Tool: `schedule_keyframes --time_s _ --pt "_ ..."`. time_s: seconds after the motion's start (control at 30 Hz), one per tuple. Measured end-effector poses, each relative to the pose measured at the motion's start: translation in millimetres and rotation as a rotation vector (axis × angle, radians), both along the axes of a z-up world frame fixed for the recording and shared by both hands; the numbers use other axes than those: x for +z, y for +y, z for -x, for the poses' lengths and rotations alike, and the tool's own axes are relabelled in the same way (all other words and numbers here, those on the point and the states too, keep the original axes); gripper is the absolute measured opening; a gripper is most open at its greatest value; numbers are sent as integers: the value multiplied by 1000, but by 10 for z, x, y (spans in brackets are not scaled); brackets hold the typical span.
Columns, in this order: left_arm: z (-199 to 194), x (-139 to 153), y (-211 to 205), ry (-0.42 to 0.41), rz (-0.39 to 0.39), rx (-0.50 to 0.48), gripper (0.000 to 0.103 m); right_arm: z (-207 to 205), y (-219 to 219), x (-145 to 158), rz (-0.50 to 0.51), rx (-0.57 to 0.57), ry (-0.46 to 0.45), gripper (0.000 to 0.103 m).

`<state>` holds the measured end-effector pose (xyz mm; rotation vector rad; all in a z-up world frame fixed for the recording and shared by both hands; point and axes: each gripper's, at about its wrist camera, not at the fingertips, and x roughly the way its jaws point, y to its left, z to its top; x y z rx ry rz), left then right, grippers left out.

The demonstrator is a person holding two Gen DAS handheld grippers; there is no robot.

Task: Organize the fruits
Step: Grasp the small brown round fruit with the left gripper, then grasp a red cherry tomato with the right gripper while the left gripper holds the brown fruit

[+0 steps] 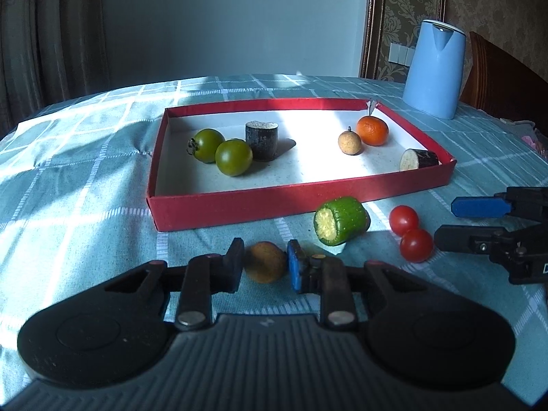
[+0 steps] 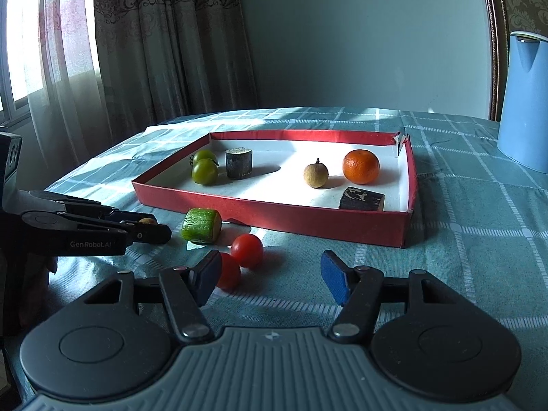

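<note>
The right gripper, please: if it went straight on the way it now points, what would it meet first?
The open right gripper would probably first meet the long front wall of the shallow red cardboard tray; the two round red cherry tomatoes lie just left of its line, though depth is unclear.

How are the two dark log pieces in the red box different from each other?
The left dark piece stands upright on its flat end, pale cut face up, right beside the green tomatoes. The right dark piece lies on its side near the front wall of the red box, away from the other fruit. In the left wrist view its pale cut end faces the camera. Both are short, dark-skinned and pale inside.
</note>
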<state>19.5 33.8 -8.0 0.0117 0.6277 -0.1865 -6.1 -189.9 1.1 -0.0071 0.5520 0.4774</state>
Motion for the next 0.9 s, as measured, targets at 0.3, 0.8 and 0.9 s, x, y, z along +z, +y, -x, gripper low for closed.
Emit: schedule_keyframes --time_s 0.3,0.8,0.9 --pt "-1 6 62 3 14 24 24 -23 107 -35 1 41 44 55" --pt "0 6 53 3 8 23 24 -1 499 -63 43 112 56 32" --pt "0 4 47 3 7 24 24 6 543 -58 51 116 49 30"
